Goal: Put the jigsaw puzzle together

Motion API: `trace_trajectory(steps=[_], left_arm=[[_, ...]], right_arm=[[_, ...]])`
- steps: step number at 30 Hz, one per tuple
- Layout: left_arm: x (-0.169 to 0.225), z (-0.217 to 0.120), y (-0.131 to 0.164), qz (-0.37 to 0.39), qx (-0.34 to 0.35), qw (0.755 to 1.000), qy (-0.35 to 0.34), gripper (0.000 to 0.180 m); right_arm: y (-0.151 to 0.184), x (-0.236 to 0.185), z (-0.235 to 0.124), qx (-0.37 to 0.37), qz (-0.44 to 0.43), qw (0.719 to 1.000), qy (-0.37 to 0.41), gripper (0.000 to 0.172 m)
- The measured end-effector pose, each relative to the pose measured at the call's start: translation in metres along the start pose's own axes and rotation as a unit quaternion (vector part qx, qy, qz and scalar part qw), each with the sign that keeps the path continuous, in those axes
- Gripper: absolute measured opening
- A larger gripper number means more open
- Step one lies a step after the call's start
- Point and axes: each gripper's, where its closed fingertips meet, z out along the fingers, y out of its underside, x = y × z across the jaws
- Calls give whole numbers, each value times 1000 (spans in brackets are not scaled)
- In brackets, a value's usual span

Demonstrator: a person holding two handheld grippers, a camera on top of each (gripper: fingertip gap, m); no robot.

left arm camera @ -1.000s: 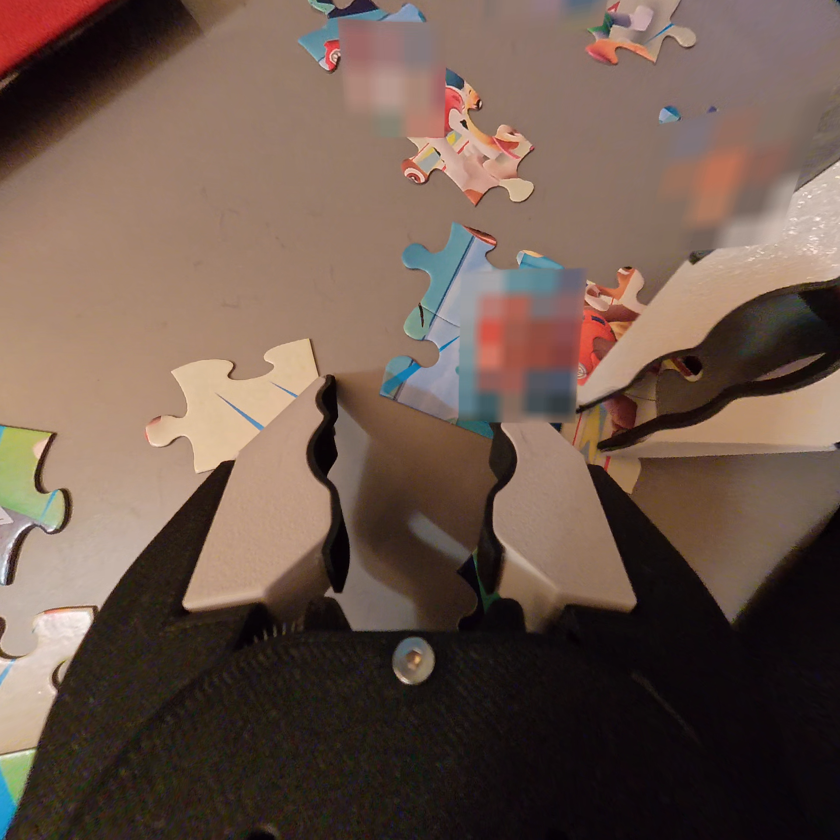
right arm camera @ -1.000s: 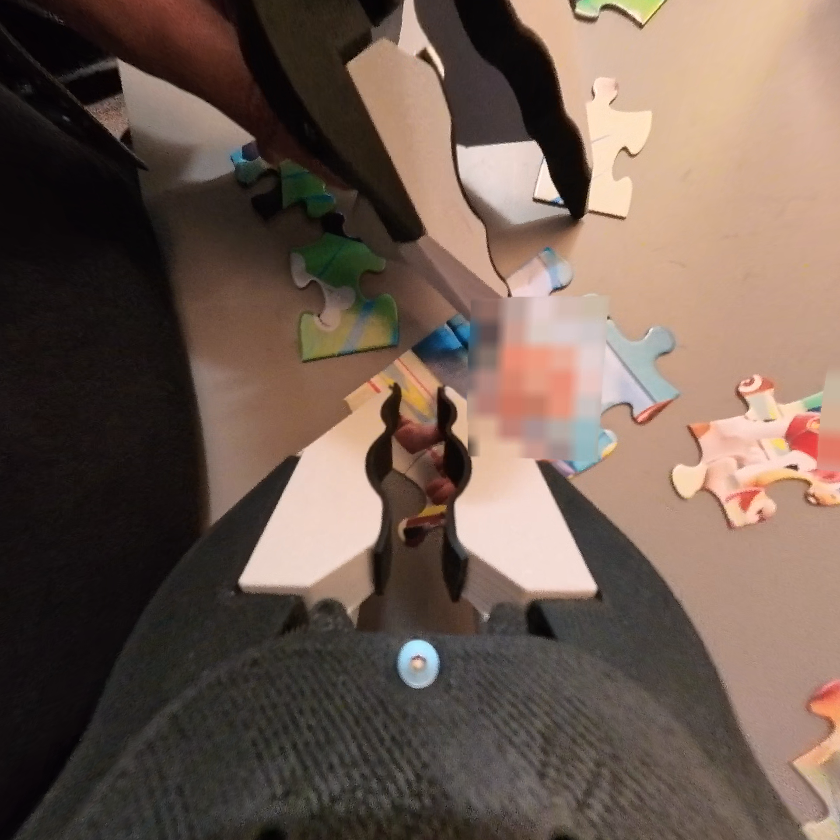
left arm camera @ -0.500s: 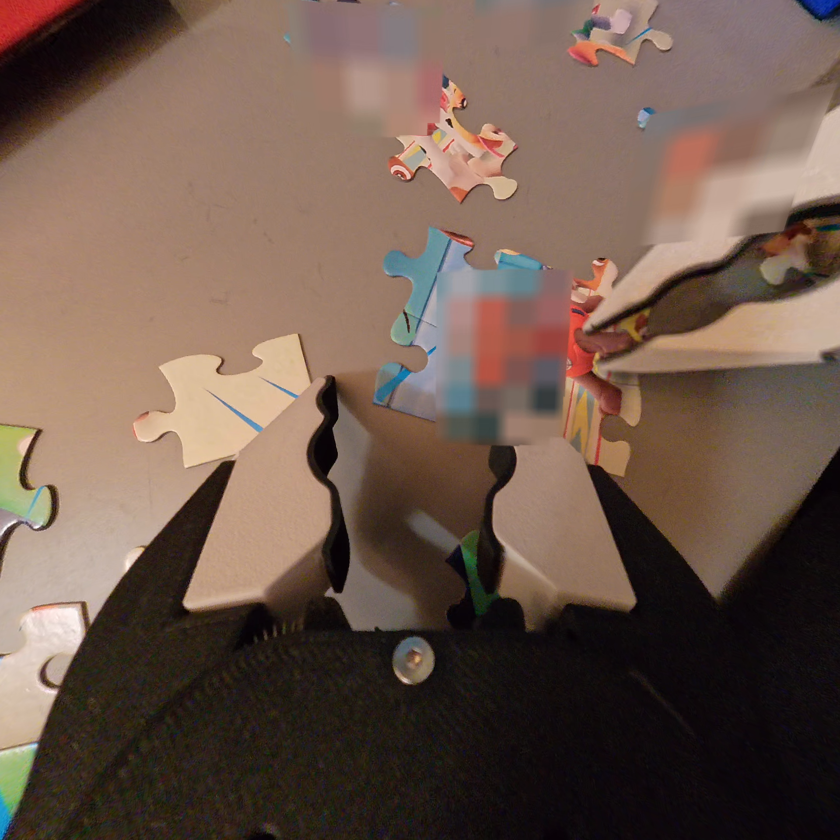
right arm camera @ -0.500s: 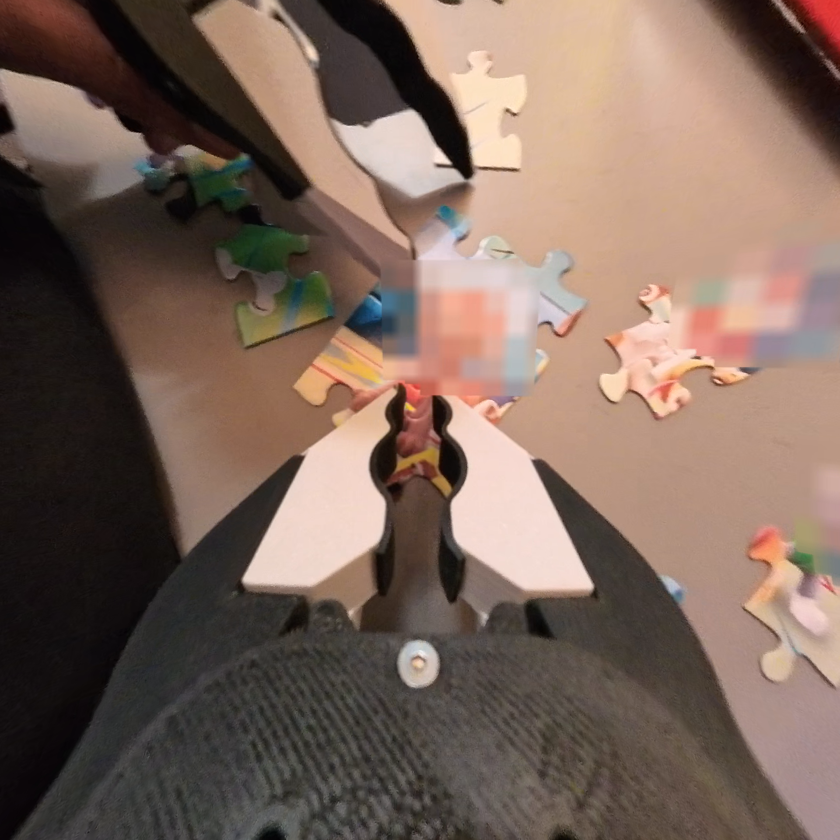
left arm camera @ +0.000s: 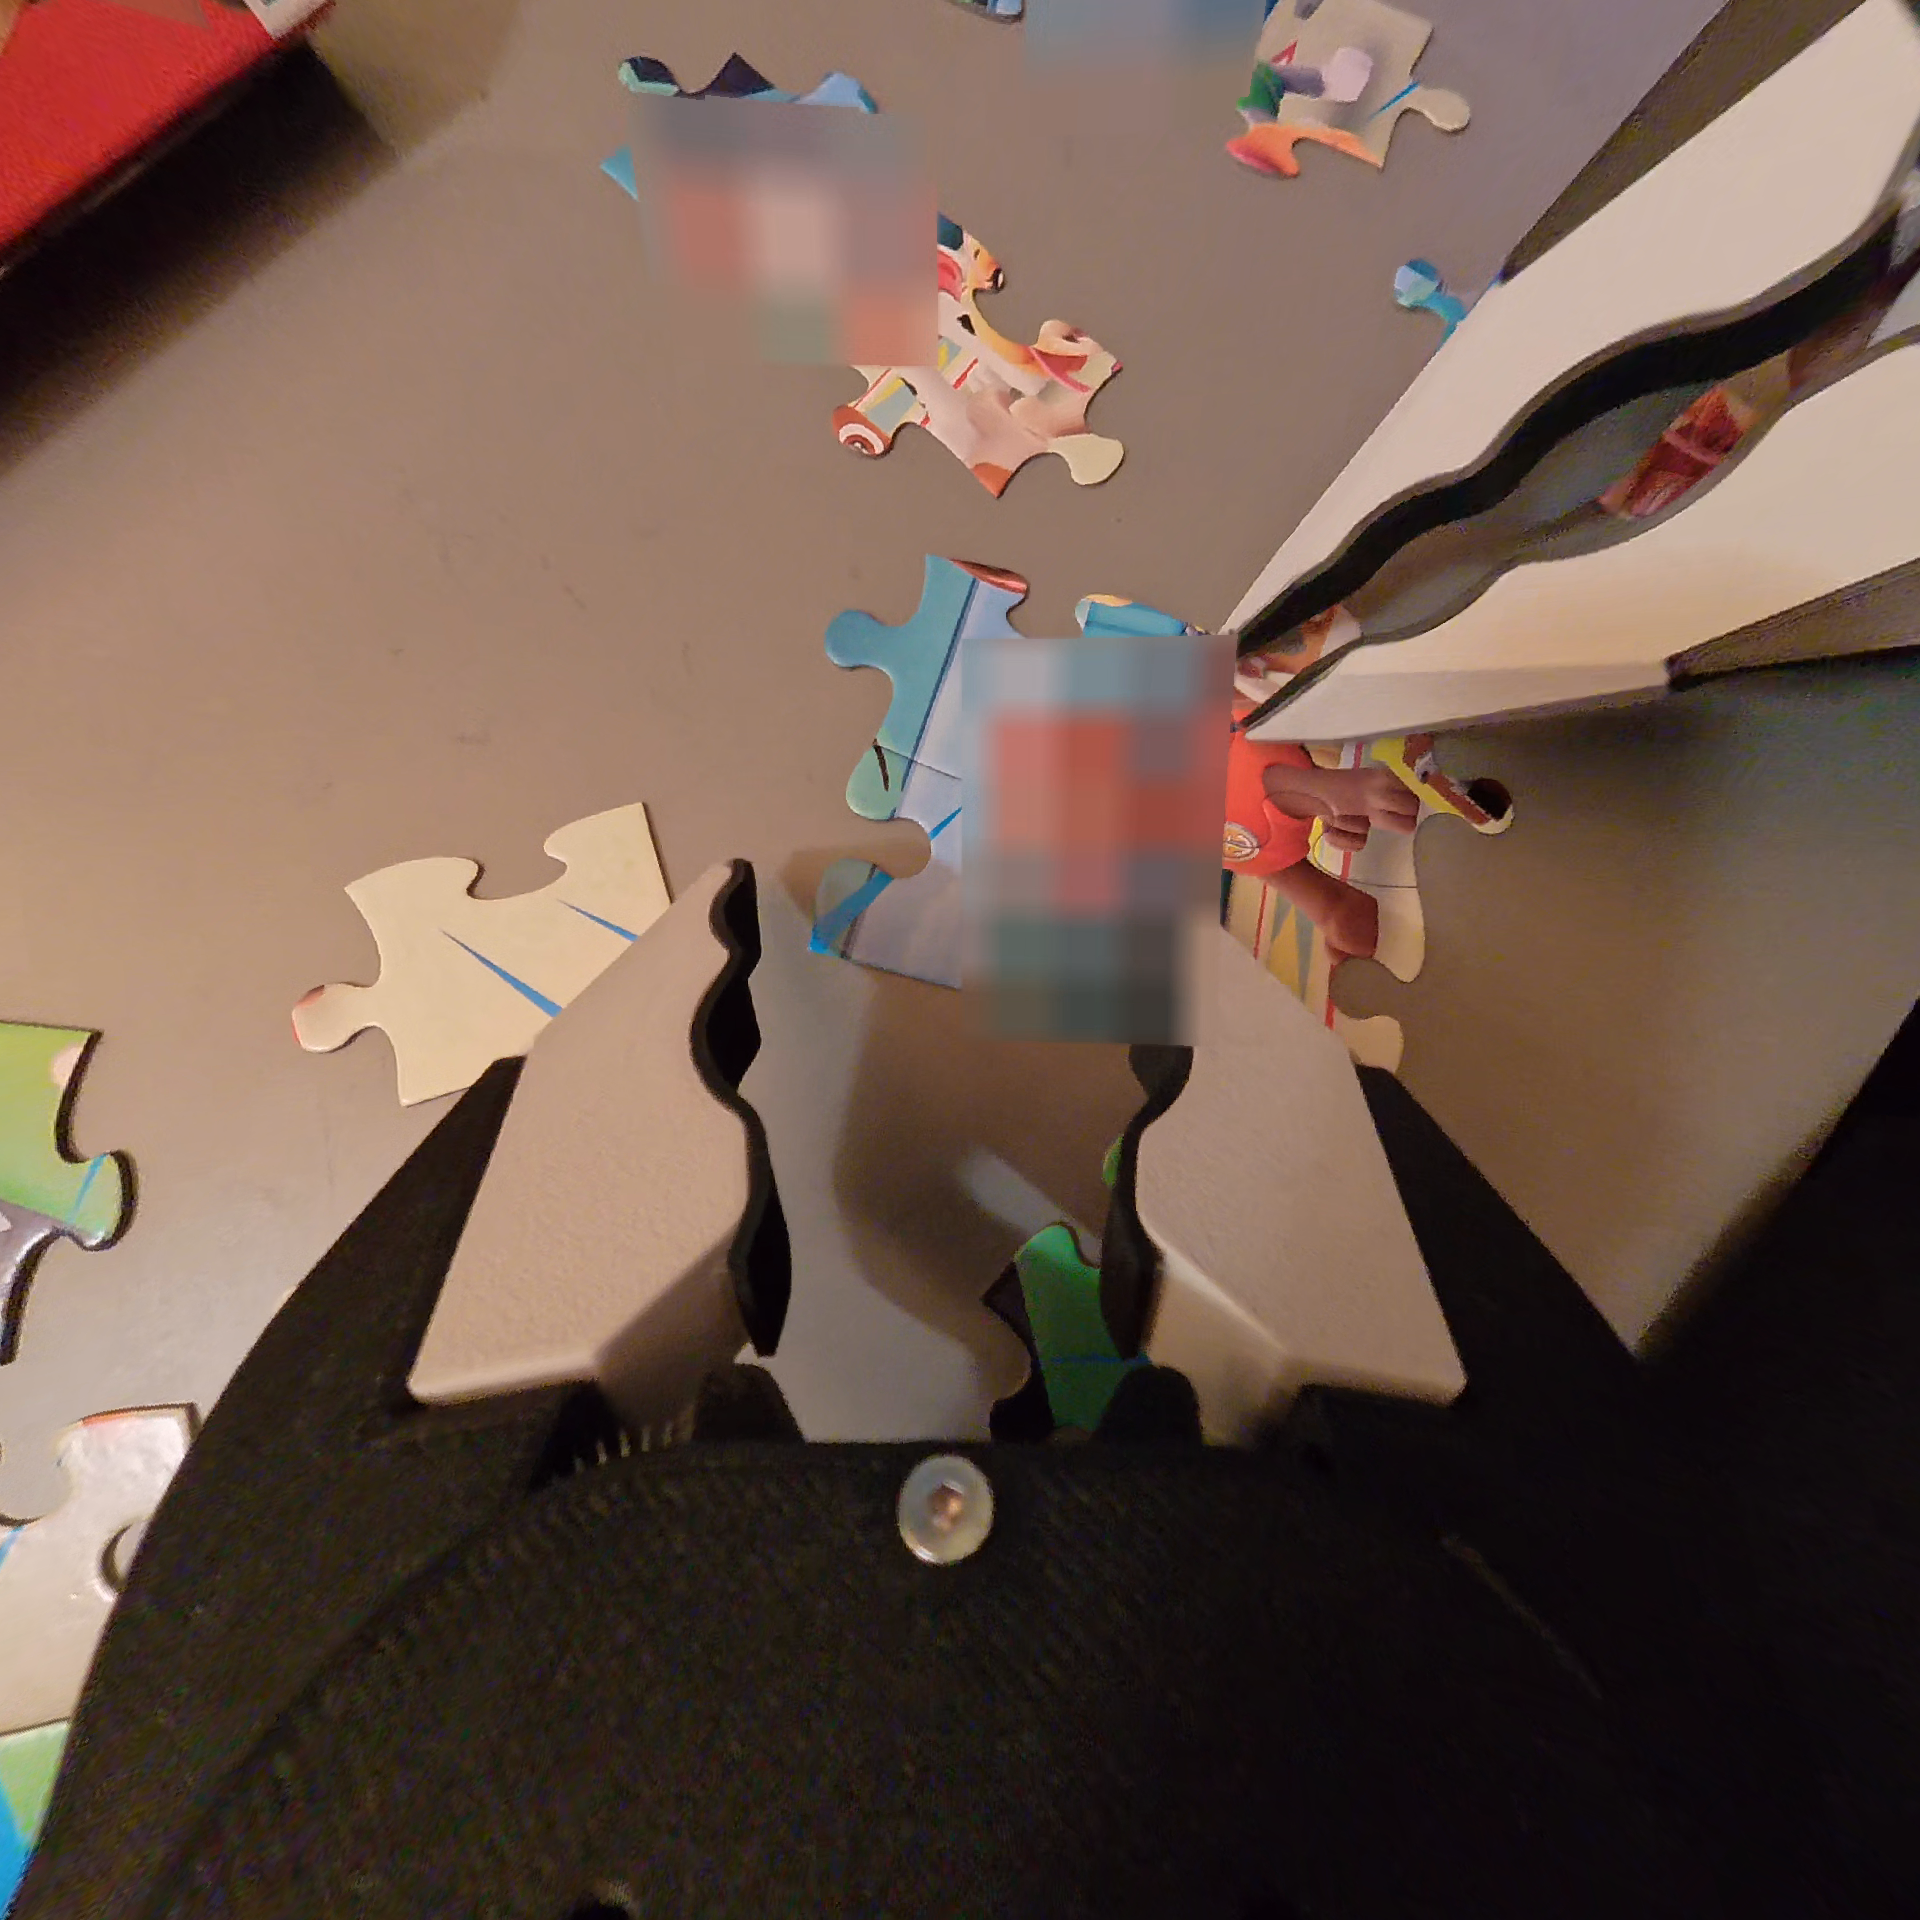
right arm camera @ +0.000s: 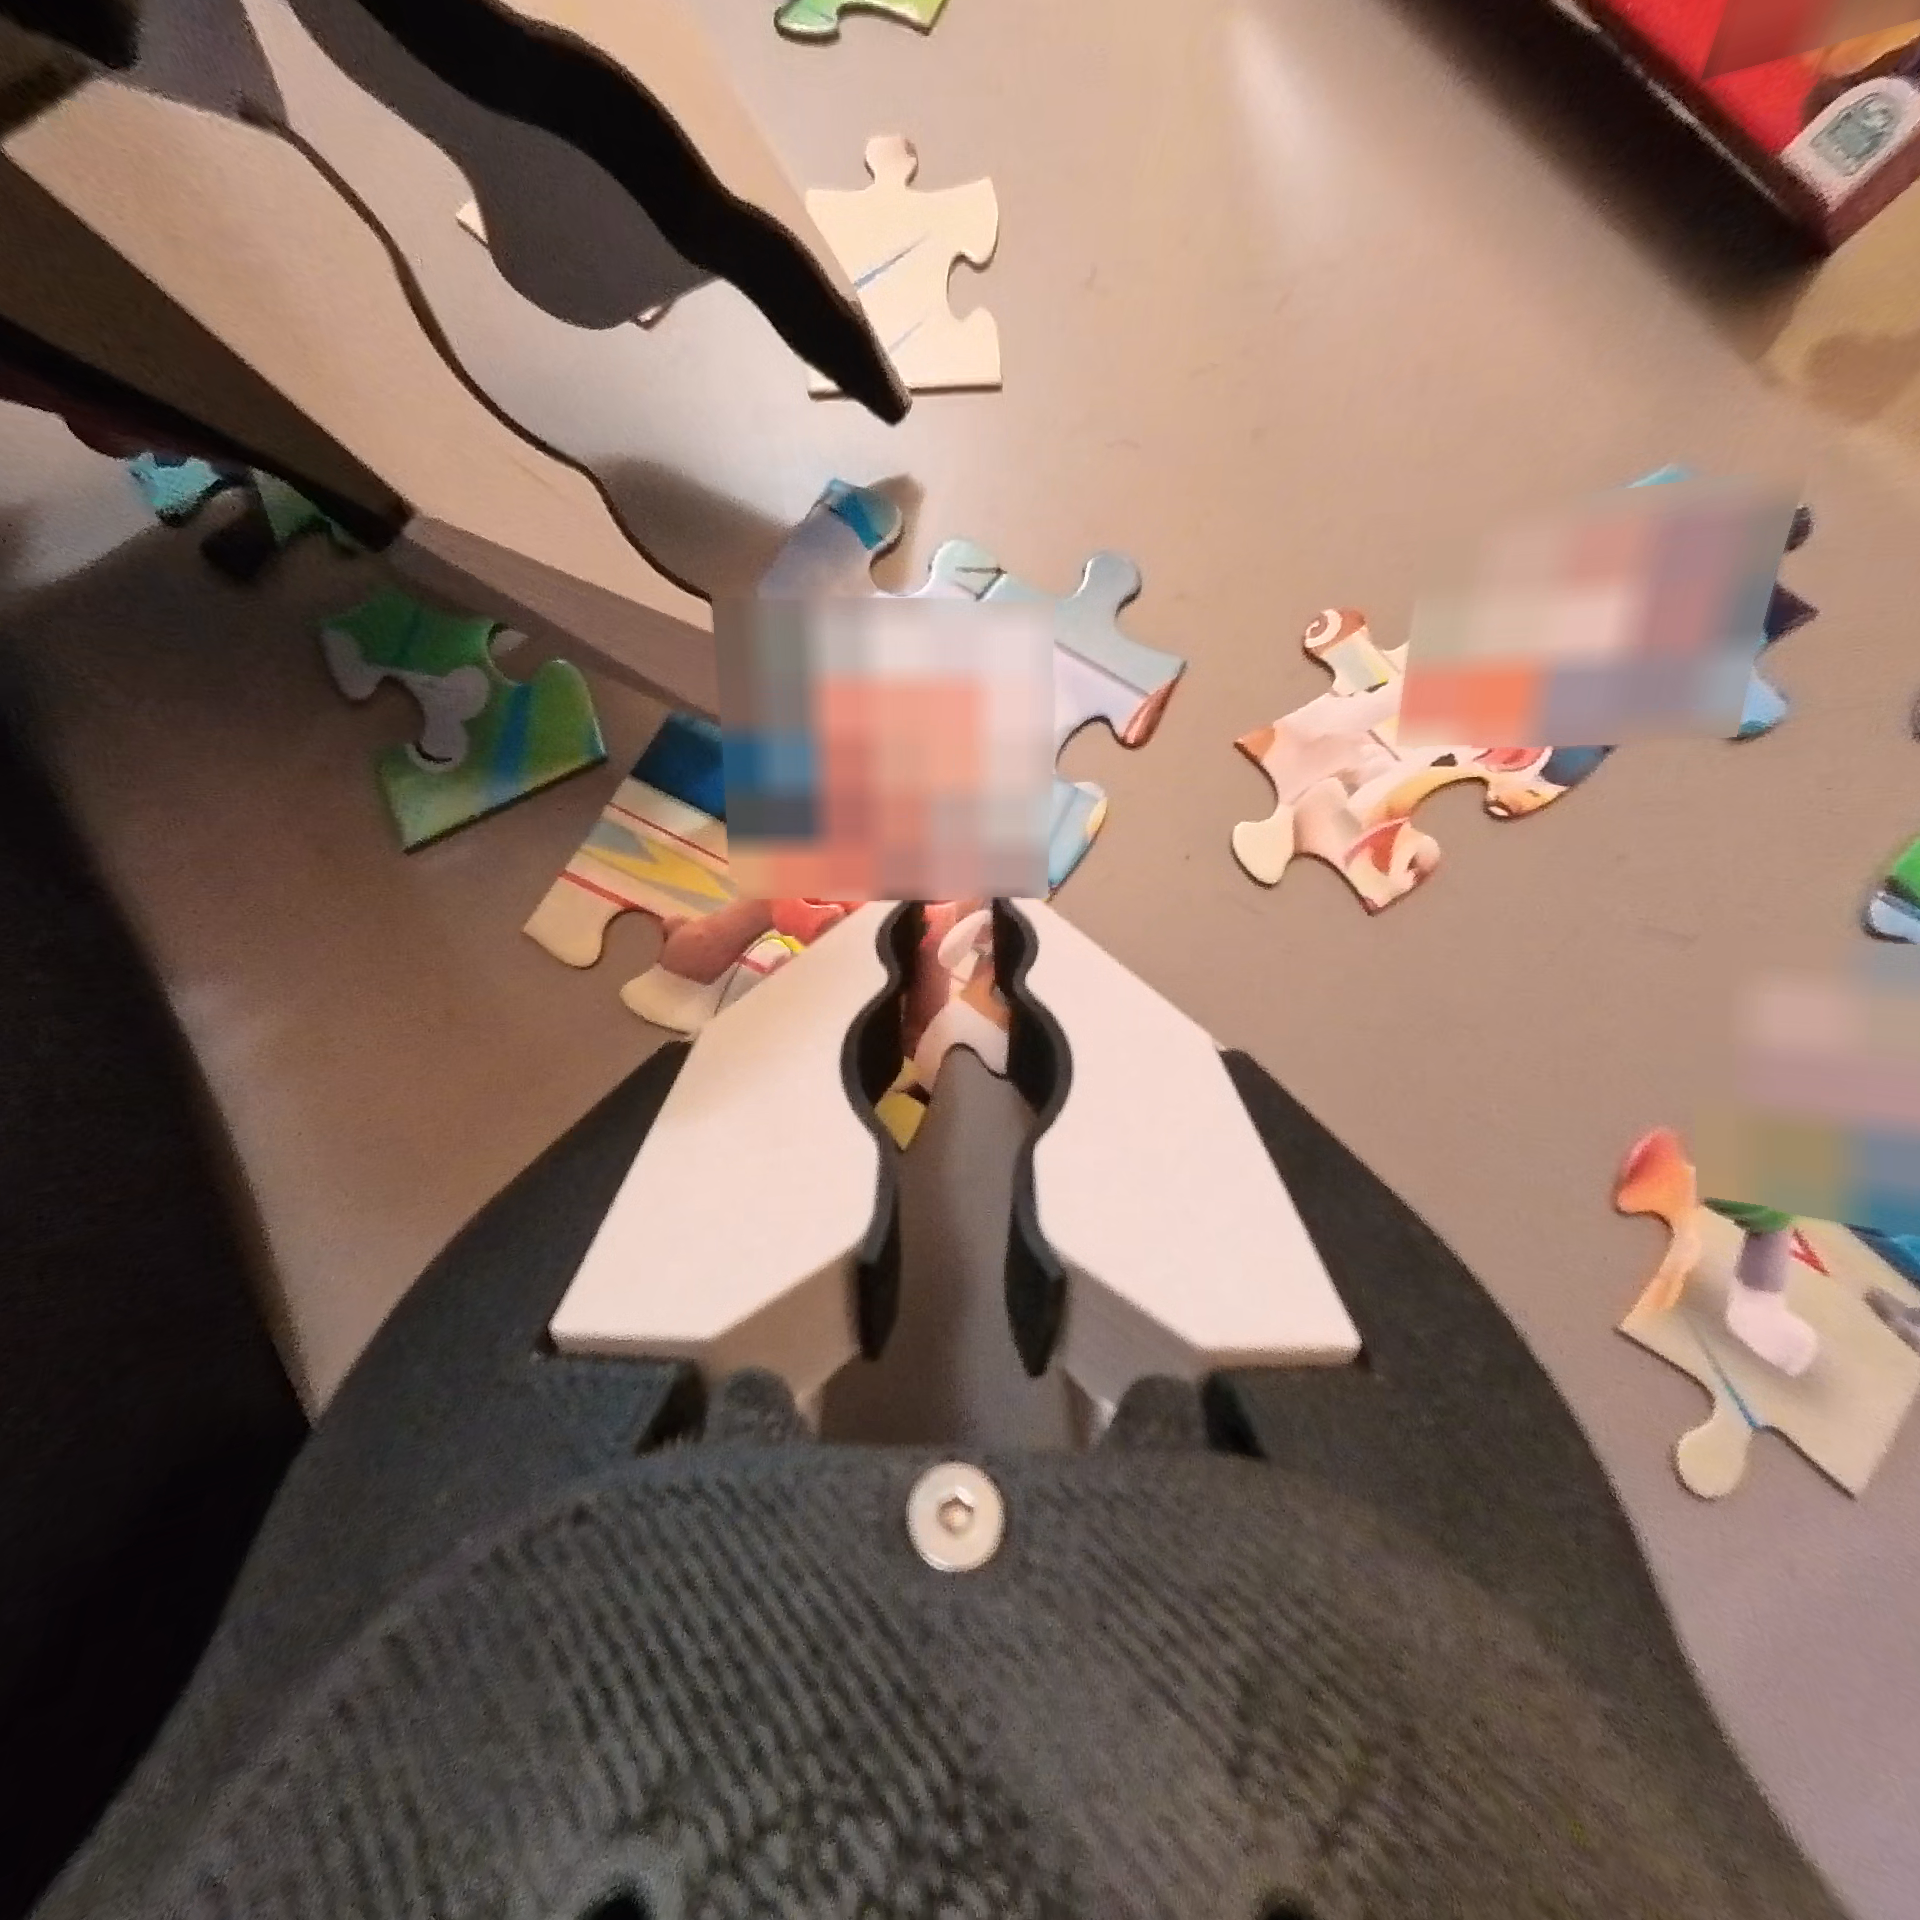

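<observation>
A cluster of joined puzzle pieces (left arm camera: 914,727) lies on the grey table (left arm camera: 416,540); it also shows in the right wrist view (right arm camera: 1112,665). My left gripper (left arm camera: 951,966) is open wide and empty, just short of the cluster's near edge. A green piece (left arm camera: 1060,1320) lies on the table under its right finger. My right gripper (right arm camera: 954,920) has its jaws a narrow way apart, tips down at the cluster's piece with an orange figure and yellow stripes (right arm camera: 644,862). That piece lies flat and shows through the gap. The left wrist view shows the right gripper (left arm camera: 1242,665) reaching in from the right.
A white piece with blue lines (left arm camera: 488,956) lies left of my left gripper. More loose pieces lie beyond (left arm camera: 997,405) and at the far right (left arm camera: 1330,94). A green piece (left arm camera: 42,1122) sits at the left edge. A red box (left arm camera: 94,114) stands at the table's far left corner. From the left gripper's tips to the green piece (left arm camera: 1060,1320) is close to 8 cm.
My right gripper has swung higher and nearer in the left wrist view, its tips staying at the cluster. Its jaws stayed narrow. My left gripper has opened a little and barely moved.
</observation>
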Motion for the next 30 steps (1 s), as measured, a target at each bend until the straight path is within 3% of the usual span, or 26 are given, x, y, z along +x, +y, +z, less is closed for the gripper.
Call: trace_trajectory(steps=[12,16,20,22,30], left_arm=[[-3,-5,-1,-12,6,1000,-1,71],[0,-11,3,-12,1,1000,8,70],[4,-16,9,-10,-3,1000,19,69],[4,-17,11,-13,-1,1000,20,68],[-29,-22,9,-12,18,999,-35,68]], right_arm=[[3,-10,-13,11,-35,999,-5,14],[19,-6,-17,-14,-53,998,4,29],[28,-21,-20,-18,-47,998,-44,63],[29,-24,-20,-16,-47,998,-49,69],[20,-22,-11,-13,-23,1000,-5,61]])
